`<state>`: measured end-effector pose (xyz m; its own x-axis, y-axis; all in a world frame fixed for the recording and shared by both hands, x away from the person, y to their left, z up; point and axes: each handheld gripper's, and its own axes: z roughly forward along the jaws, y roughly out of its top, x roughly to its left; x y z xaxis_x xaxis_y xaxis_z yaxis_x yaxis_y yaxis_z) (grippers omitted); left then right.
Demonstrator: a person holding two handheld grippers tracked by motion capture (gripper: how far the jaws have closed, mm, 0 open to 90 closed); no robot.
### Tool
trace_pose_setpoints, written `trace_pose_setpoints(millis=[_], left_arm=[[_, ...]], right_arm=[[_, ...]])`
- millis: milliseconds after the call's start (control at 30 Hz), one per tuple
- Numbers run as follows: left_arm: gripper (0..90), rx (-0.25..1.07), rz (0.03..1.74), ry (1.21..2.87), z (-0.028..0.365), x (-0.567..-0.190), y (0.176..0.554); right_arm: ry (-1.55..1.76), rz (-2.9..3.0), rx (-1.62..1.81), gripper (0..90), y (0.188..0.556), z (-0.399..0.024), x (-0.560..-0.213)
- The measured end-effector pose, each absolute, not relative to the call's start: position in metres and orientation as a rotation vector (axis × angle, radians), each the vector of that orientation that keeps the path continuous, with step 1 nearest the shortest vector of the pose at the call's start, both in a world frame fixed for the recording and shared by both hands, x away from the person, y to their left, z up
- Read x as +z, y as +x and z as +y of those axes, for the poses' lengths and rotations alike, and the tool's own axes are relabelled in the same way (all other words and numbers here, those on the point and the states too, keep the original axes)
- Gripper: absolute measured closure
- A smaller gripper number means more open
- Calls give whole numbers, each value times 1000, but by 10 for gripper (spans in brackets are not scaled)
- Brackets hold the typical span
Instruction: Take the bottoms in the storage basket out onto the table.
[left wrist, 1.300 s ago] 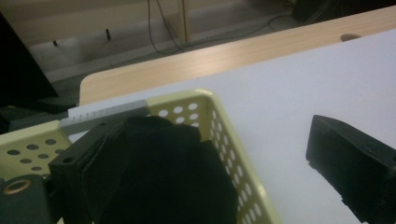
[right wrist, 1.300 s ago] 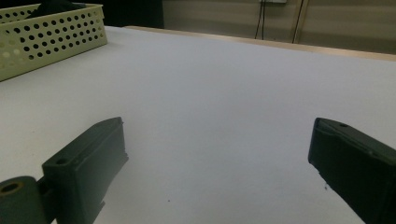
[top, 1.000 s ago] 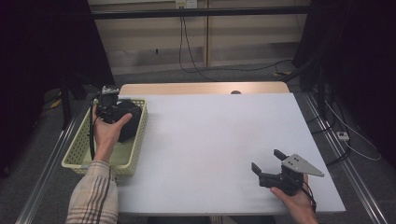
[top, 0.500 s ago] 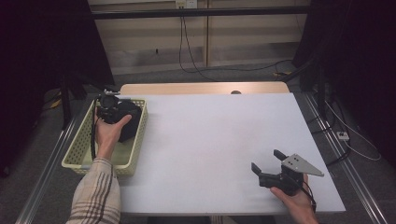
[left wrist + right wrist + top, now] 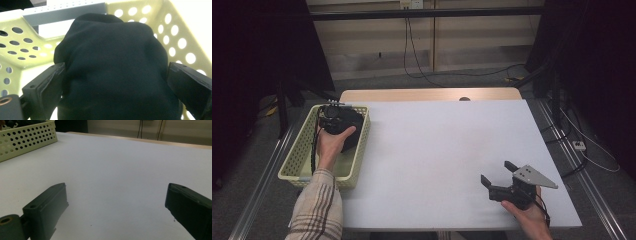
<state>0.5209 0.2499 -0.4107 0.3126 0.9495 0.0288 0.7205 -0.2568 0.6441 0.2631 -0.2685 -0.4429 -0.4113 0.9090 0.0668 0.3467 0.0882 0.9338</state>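
The left gripper (image 5: 113,82), jaws apart and just opening wider, straddles a black cloth bundle (image 5: 112,67) inside the perforated basket (image 5: 297,165) at the table's left edge; lifting remains. The right gripper (image 5: 499,180) rests open near the front right corner.

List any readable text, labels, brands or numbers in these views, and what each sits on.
None: no legible text in any view.
The yellow-green perforated basket, the black cloth bundle between the jaws of the left hand-held gripper, the white table and the right hand-held gripper bear no visible print.
The white wall socket: if marked, too small to read.
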Motion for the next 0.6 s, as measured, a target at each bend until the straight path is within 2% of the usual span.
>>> trace_pose_setpoints(millis=[200,267,600], left_arm=[[44,540,1478,2072,251,-414,523],[70,545,1477,2087,252,-415,523],[95,444,1523,2110,256,-422,525]], right_arm=[[1238,1817,1320,41,263,-268,-443],[1240,1816,1318,42,263,-269,-443],[1240,1818,1308,46,263,-268,-443]])
